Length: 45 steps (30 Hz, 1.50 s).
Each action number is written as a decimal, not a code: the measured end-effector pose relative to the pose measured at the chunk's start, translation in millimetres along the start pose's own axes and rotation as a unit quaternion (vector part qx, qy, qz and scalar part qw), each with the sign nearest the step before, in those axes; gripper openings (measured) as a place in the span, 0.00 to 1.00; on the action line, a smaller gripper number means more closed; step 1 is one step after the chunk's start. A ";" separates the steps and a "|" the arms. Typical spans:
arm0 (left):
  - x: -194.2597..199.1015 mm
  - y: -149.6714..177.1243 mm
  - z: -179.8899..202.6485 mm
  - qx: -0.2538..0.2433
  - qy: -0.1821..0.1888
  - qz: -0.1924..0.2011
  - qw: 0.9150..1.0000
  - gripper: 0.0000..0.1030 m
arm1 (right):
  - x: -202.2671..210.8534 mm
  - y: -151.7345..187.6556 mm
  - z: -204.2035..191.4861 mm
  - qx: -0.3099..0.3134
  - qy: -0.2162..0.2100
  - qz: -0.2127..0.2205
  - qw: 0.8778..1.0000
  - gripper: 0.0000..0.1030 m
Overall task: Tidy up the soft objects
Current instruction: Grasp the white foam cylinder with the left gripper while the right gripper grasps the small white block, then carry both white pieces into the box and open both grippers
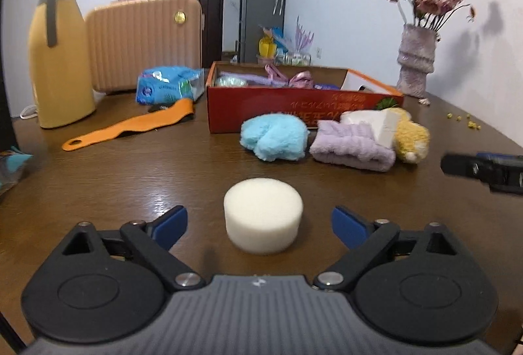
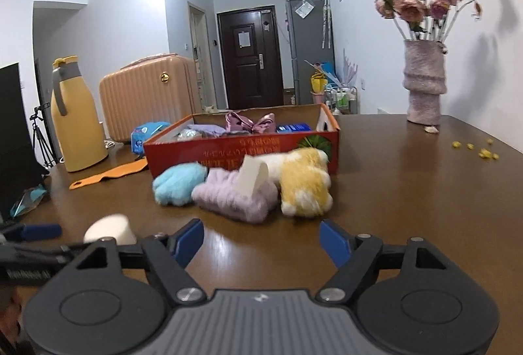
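Between left gripper (image 1: 260, 224) pads, sponge (image 1: 263, 214)

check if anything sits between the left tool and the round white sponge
Nothing visible does. The left tool is open, and the round white sponge lies right ahead between its fingers on bare table.

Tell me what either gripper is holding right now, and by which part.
Nothing. The left gripper stands open around the white sponge, untouched; the right gripper is open and empty.
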State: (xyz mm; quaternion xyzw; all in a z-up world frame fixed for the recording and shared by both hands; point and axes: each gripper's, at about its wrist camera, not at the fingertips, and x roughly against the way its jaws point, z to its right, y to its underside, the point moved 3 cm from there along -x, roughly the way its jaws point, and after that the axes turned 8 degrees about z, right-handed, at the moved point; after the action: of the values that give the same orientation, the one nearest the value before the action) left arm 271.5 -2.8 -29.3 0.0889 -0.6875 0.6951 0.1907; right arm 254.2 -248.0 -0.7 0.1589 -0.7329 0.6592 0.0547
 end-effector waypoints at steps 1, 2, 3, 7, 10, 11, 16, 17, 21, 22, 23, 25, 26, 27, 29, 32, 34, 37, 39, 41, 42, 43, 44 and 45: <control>-6.5 -0.3 -1.1 0.003 0.000 -0.007 1.000 0.84 | -10.3 -3.6 0.0 -0.002 -0.001 -0.002 1.000 0.70; -13.2 -0.5 -2.7 0.007 0.003 -0.016 1.000 0.74 | -21.7 -7.8 0.3 -0.006 -0.003 -0.002 1.000 0.69; -18.7 0.2 -4.3 0.011 0.009 -0.027 1.000 0.64 | -33.7 -12.3 0.5 -0.012 -0.006 -0.002 1.000 0.67; -29.7 2.0 -14.9 0.048 0.036 -0.046 0.997 0.56 | -79.7 -21.4 -0.5 -0.026 -0.017 -0.013 0.999 0.59; -31.4 1.9 -18.2 0.054 0.035 -0.046 0.997 0.55 | -108.4 -21.0 0.8 -0.043 -0.027 -0.037 0.998 0.23; -31.4 2.1 -18.7 0.055 0.035 -0.045 0.997 0.54 | -113.9 -19.8 1.3 -0.047 -0.027 -0.042 0.998 0.21; -28.6 1.5 -16.6 0.046 0.021 -0.044 0.998 0.53 | -110.3 -20.2 1.3 -0.051 -0.032 -0.033 0.998 0.20; -25.9 0.8 -15.8 0.042 0.018 -0.042 0.998 0.53 | -104.3 -21.5 1.3 -0.049 -0.035 -0.028 0.998 0.20; -2.5 -6.3 -11.1 0.039 0.024 -0.020 0.999 0.52 | -66.2 -23.5 -0.1 -0.042 -0.050 -0.014 0.998 0.20; 4.0 -8.1 -8.6 0.036 0.025 -0.015 0.999 0.52 | -55.1 -20.5 -2.1 -0.035 -0.059 -0.017 0.997 0.20; 9.8 -9.3 -6.1 0.033 0.026 -0.010 0.999 0.52 | -44.0 -16.4 -3.6 -0.029 -0.066 -0.022 0.997 0.20; 21.9 -11.1 -0.6 0.028 0.030 -0.004 0.999 0.52 | -24.8 -7.1 -6.7 -0.024 -0.075 -0.033 0.996 0.20; 27.2 -11.3 2.4 0.027 0.031 -0.001 0.999 0.52 | -17.4 -3.6 -8.1 -0.023 -0.076 -0.037 0.996 0.20; 33.2 -11.6 5.7 0.025 0.035 0.002 0.999 0.52 | -8.2 0.4 -9.3 -0.022 -0.078 -0.039 0.996 0.20; 41.5 -12.8 11.7 0.023 0.040 0.007 0.999 0.52 | 7.0 6.0 -11.1 -0.020 -0.084 -0.040 0.995 0.20; 50.4 -14.4 18.8 0.021 0.043 0.014 0.999 0.52 | 22.4 10.4 -10.3 -0.020 -0.086 -0.039 0.995 0.20; 51.8 -17.0 20.6 0.022 0.044 0.018 0.999 0.53 | 28.0 9.9 -8.8 -0.020 -0.088 -0.036 0.995 0.20; 48.1 -29.0 18.6 0.018 0.047 0.030 0.998 0.53 | 31.2 4.4 -4.8 -0.023 -0.086 -0.025 0.996 0.20; 39.4 -44.0 13.2 0.017 0.054 0.039 0.998 0.53 | 27.3 -1.5 -3.0 -0.022 -0.086 -0.020 0.996 0.20; 19.1 -70.7 5.7 0.017 0.062 0.041 0.997 0.53 | 18.2 -13.6 -1.4 -0.015 -0.091 -0.014 0.996 0.20; 9.1 -83.9 2.7 0.020 0.068 0.038 0.997 0.53 | 13.6 -21.4 -2.5 -0.007 -0.094 -0.009 0.995 0.20; -6.6 -102.7 0.2 0.024 0.085 0.032 0.996 0.53 | 6.9 -32.2 -3.4 0.004 -0.098 -0.002 0.995 0.20; -22.2 -118.7 -1.4 0.024 0.102 0.024 0.994 0.53 | -2.6 -45.6 -3.8 0.014 -0.105 0.005 0.994 0.20; -39.2 -132.6 -2.2 0.020 0.107 0.015 0.994 0.53 | -12.6 -57.8 -4.4 0.021 -0.113 0.009 0.993 0.20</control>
State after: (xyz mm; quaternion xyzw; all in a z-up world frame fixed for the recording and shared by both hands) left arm 358.9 -8.7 77.8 0.0073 -0.6506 0.7167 0.2512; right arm 283.2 -246.3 51.1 0.2271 -0.7221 0.6524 -0.0377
